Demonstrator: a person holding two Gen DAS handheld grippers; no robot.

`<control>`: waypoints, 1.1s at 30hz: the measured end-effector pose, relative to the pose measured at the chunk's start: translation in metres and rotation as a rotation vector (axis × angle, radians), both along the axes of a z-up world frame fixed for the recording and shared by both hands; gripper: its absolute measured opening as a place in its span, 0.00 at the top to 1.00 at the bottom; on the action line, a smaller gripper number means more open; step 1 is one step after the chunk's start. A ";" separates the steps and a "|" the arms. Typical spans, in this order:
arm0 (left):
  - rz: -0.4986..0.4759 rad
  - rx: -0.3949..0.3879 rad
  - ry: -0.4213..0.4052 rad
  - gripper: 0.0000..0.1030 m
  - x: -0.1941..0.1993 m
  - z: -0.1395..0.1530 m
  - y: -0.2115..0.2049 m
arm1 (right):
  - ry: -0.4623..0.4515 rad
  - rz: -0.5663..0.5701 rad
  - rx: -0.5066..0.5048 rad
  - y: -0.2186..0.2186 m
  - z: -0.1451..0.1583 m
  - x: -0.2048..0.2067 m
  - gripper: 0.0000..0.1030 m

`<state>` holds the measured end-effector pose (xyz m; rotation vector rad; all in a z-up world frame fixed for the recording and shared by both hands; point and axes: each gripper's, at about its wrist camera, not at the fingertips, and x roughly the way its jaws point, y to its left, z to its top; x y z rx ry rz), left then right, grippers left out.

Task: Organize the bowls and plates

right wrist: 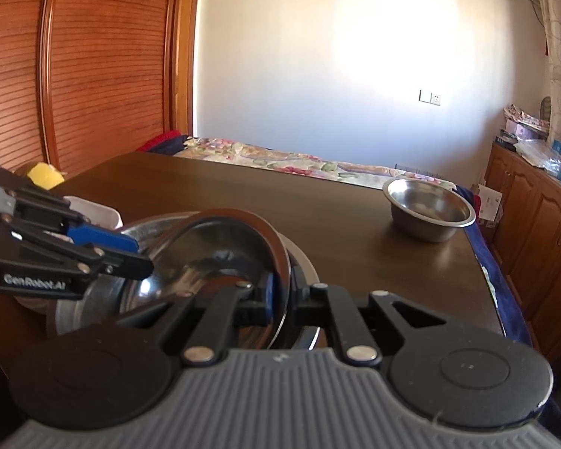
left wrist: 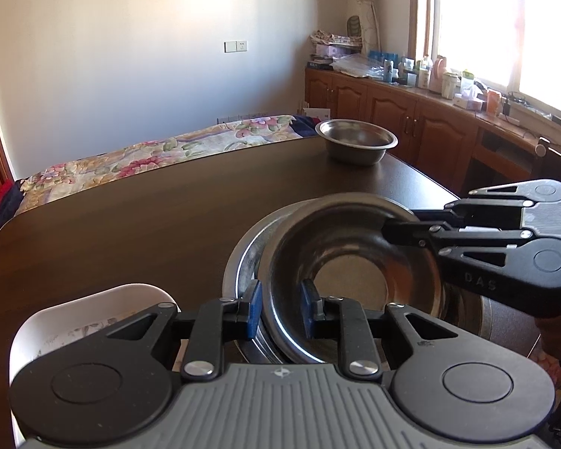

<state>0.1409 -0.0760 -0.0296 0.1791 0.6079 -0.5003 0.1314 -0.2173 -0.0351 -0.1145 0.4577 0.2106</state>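
A steel bowl (left wrist: 355,250) (right wrist: 220,239) rests tilted inside a wider steel basin (left wrist: 241,258) (right wrist: 157,221) near the front of the dark wooden table (left wrist: 131,224). My left gripper (left wrist: 282,310) (right wrist: 142,254) straddles the near rims of both, one blue pad outside the basin and the other inside the bowl, closed on them. My right gripper (left wrist: 387,230) (right wrist: 284,295) comes in from the right and is shut on the tilted bowl's opposite rim. A second steel bowl (left wrist: 357,140) (right wrist: 428,205) stands alone at the table's far right corner.
A white dish (left wrist: 74,321) (right wrist: 93,211) sits left of the basin, partly under my left gripper. A yellow object (right wrist: 45,174) lies beyond it. A bed with a floral cover (left wrist: 168,149) borders the table's far edge. Wooden cabinets (left wrist: 430,123) run along the right.
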 end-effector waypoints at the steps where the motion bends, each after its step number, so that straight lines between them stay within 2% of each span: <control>1: 0.001 -0.003 -0.001 0.76 -0.001 0.000 0.000 | 0.000 0.002 -0.005 0.001 0.000 0.001 0.89; 17: 0.001 -0.017 -0.006 0.76 -0.002 -0.001 0.003 | 0.005 0.016 -0.001 0.004 -0.002 0.001 0.87; 33: -0.009 -0.021 -0.016 0.76 -0.002 0.004 -0.003 | -0.027 -0.013 0.089 -0.012 0.009 -0.002 0.87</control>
